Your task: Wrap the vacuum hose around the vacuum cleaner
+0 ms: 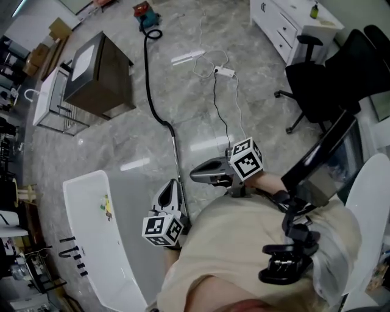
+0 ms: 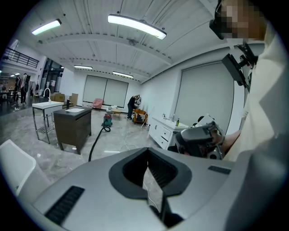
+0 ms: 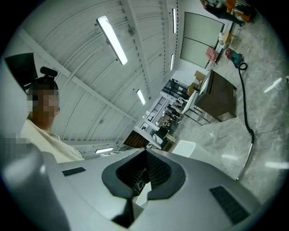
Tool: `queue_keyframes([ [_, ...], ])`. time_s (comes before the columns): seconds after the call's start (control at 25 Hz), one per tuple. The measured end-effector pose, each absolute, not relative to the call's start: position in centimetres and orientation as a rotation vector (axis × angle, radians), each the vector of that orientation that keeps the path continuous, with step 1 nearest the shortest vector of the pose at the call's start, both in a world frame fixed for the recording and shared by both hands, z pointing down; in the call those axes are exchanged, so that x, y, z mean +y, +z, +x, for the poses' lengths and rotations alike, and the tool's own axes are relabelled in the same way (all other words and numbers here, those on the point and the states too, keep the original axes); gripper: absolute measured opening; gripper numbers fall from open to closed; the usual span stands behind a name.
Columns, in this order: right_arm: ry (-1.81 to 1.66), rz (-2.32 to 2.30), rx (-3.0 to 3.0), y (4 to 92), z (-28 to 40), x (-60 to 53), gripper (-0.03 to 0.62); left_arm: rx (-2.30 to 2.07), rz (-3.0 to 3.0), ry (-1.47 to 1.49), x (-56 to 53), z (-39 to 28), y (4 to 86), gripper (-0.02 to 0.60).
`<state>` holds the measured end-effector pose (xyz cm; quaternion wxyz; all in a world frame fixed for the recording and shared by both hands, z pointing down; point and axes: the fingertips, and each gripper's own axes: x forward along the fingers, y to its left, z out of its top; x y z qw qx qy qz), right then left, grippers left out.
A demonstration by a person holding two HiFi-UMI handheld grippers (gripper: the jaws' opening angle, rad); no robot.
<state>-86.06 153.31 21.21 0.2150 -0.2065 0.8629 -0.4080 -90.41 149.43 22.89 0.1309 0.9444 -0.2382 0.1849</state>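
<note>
As the vacuum hose (image 1: 152, 100) lies uncoiled on the floor (image 1: 262, 103), left gripper (image 1: 173, 189) and right gripper (image 1: 196, 175) hover, jaws clenched (both empty, nothing picked up yet)

A dark brown cabinet (image 1: 97, 73) stands at the upper left of the head view on the grey marble floor (image 1: 109, 140). A white wire-legged stand (image 1: 52, 100) is just beside it on its left. At the top right a white drawer unit (image 1: 283, 24) bears a small bottle (image 1: 314, 10), and a black office chair (image 1: 323, 82) sits below it. Near top centre lie a white power strip (image 1: 224, 72) and a pale strip (image 1: 187, 58). A white curved panel (image 1: 97, 244) fills the lower left.
</note>
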Motion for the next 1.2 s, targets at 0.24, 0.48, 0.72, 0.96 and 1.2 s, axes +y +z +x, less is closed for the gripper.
queue_keyframes([
  [0.24,-1.131,-0.480,2.383,21.7,-79.9,152.5,0.003,-0.764,2.751,0.588,148.8,-84.6,23.9,0.005],
  [0.48,-1.159,-0.331,2.365,22.1,-73.4,151.6,0.003,-0.933,2.673,0.624,147.2,-79.6,24.8,0.005],
  [0.72,-1.099,-0.288,2.408,21.6,-69.3,150.7,0.003,-0.959,2.690,0.647,145.1,-74.9,24.3,0.005],
  [0.96,-1.116,-0.370,2.379,22.1,-67.5,149.7,0.003,-0.906,2.705,0.667,143.8,-73.4,24.9,0.005],
  [1.2,-1.096,-0.494,2.393,22.1,-65.9,148.2,0.003,-0.830,2.723,0.638,141.4,-72.0,25.7,0.005],
])
